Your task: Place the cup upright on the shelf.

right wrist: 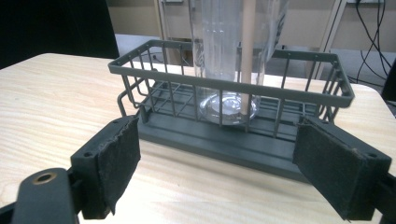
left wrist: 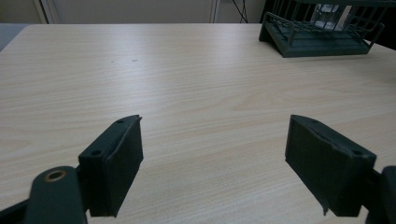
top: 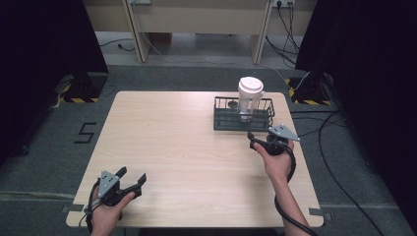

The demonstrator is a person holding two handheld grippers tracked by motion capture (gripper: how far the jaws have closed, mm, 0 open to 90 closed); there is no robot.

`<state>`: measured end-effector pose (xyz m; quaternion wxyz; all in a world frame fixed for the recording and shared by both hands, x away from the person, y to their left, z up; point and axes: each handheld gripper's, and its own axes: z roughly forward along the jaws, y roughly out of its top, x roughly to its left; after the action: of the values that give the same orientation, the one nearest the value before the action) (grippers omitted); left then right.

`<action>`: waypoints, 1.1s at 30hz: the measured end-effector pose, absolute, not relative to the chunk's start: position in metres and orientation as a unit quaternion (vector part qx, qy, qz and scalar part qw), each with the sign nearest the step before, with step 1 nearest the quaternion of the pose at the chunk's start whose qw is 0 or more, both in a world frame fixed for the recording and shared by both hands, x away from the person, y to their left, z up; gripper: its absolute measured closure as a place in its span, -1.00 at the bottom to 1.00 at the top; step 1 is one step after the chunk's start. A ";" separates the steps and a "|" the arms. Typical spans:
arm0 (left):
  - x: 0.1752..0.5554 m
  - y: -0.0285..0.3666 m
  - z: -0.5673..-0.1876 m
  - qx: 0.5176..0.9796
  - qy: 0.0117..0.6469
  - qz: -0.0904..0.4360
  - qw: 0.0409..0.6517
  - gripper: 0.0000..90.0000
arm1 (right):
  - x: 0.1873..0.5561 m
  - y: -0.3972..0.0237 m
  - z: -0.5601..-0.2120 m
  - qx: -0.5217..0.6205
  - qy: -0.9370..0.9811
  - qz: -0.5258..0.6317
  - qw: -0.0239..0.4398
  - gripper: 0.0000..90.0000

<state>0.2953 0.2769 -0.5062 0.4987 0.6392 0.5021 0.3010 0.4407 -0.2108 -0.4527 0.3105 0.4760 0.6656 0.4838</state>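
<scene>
Light wood table; dark wire basket rests at far right, rest bare.

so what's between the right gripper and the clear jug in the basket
In the right gripper view, the near wire wall of the basket stands between the open right gripper and the clear jug, with a short strip of bare table before it.

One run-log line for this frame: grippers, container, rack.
left gripper: open, idle at near table edge | right gripper: open, facing wire rack | clear container: upright in rack, white lid on | contact: none
</scene>
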 end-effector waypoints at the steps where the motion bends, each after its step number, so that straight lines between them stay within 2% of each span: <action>1: 0.295 0.277 -0.506 0.639 0.502 0.301 0.499 -0.59 | 0.439 -0.212 -0.454 0.477 0.666 0.483 0.310 -0.65; 33: 0.295 0.277 -0.506 0.641 0.502 0.302 0.496 -0.59 | 0.396 -0.244 -0.473 0.491 0.663 0.468 0.317 -0.65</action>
<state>0.2949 0.2765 -0.5062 0.4958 0.6413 0.5016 0.3022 0.3956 -0.2436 -0.4735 0.3168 0.4913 0.6626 0.4682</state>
